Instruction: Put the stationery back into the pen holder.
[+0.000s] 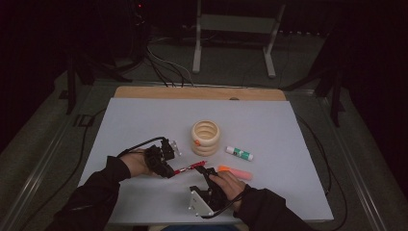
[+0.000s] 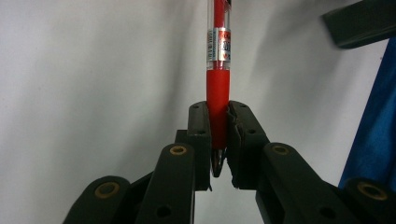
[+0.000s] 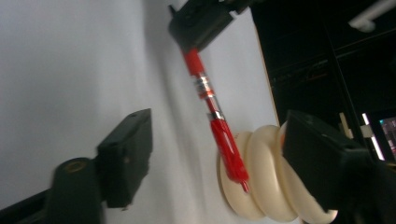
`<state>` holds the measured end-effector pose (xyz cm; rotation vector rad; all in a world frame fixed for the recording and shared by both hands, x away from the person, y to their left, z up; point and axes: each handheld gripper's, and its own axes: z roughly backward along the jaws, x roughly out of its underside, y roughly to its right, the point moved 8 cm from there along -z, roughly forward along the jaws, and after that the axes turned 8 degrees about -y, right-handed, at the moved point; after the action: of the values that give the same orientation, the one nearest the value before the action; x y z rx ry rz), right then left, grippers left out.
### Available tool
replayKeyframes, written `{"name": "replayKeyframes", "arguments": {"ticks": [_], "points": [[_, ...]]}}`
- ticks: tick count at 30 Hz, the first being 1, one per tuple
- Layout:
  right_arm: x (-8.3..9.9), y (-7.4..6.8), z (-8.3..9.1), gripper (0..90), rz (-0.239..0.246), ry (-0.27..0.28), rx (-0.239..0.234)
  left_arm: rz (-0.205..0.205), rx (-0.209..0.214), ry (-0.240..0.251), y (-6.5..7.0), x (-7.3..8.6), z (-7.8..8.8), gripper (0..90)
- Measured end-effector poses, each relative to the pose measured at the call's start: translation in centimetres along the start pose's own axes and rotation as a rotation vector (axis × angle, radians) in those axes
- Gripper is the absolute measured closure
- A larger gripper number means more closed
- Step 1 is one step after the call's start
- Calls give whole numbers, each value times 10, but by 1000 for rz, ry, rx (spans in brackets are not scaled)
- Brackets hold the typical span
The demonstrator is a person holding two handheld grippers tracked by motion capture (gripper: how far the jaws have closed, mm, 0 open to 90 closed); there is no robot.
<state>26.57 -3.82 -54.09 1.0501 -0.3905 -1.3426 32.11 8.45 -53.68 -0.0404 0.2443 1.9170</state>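
The red pen (image 1: pixel 188 168) hangs just above the table (image 1: pixel 144 115) near its front edge, clamped at its tip end by the left gripper (image 1: pixel 174 172). In the left gripper view the jaws stand closed on the red grip section of the pen (image 2: pixel 218 88), with the metal point poking back between the pads and the clear barrel running straight away from the jaws. In the high view the pen's long axis runs almost level from the left gripper toward the right, rising slightly, so its free clip end points at the right gripper (image 1: pixel 204 172), which sits just beside it, closer to the front edge. That hand is by far the nearer one to the free end. In the right gripper view the right gripper (image 3: pixel 217 154) has its jaws apart, not touching anything, and the pen (image 3: pixel 219 126) slants down between them, its clip end about midway between the two pads, with the left gripper (image 3: pixel 201 21) holding the far end at the top. The pen's axis lies roughly along the line of the jaws rather than across it, so the likely next closing would catch the clip end from both sides. The cream ring stack (image 1: pixel 205 137) stands farther back, well clear of the pen, though it sits behind the clip end in the right gripper view.
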Motion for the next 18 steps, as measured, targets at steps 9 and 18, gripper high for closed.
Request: {"name": "replayKeyframes", "arguments": {"ticks": [9,18], "points": [[-11,-8,-15,488,134,-92,84,-2,4,4,2,-3,2,814],[-7,-7,-28,633,226,-184,186,-2,10,13,2,-4,2,814]]}}
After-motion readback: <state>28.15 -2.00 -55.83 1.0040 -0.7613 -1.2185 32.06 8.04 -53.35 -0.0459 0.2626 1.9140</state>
